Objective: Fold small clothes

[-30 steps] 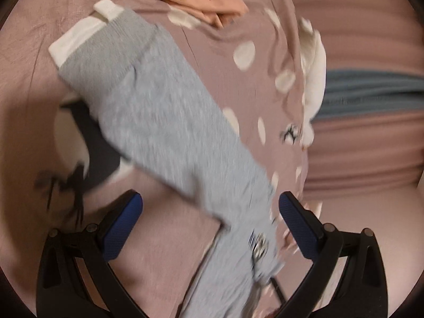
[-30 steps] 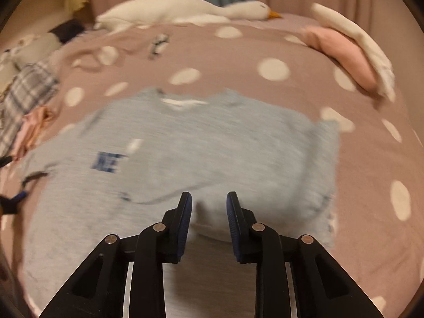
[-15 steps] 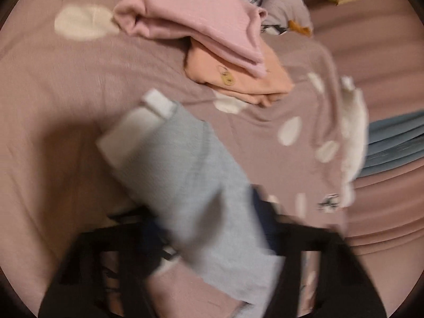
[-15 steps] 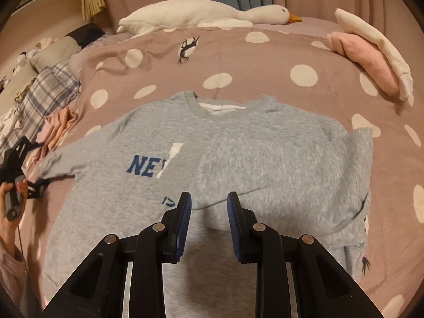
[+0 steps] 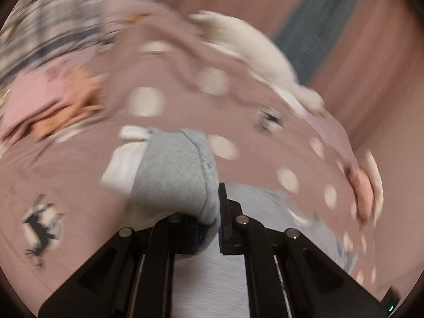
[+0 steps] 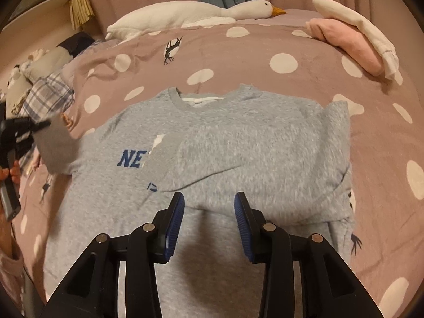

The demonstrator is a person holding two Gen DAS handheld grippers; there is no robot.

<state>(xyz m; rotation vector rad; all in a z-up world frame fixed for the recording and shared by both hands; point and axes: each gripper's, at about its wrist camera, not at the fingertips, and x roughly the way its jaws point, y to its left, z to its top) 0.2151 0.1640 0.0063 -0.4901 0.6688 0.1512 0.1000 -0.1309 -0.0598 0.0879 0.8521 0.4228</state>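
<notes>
- While the grey sweatshirt (image 6: 212, 143) lies chest-up on the polka-dot duvet (image 6: 265, 42), collar toward the goose plush (image 6: 190, 13), its right half is already turned in over the chest, so only "NE" of the blue lettering (image 6: 129, 159) shows.
- Its long axis runs from the hem, just under the right gripper (image 6: 209, 206), up to the collar; the sleeve yet to be folded sticks out sideways from that axis, toward the left edge of the right wrist view.
- That left sleeve (image 5: 175, 175) is clamped in the left gripper (image 5: 209, 228): the jaws are together on a bunch of grey knit just behind the cuff, and the white inner cuff (image 5: 124, 167) hangs beyond it.
- From the right wrist camera, the left gripper (image 6: 18, 137) sits at the far left with the sleeve raised off the duvet, well apart from the lettering.
- Of the 2 hands, the left is plainly the nearer to the unfolded side, so I judge the coming move is its own: carry the sleeve across the long axis toward the folded half.
- The right gripper is over the hem with jaws apart and opening; no cloth is between the pads, and the fabric lies just beyond and beneath them.
- A folded pink garment (image 6: 341, 42) rests well clear at the far right.
</notes>
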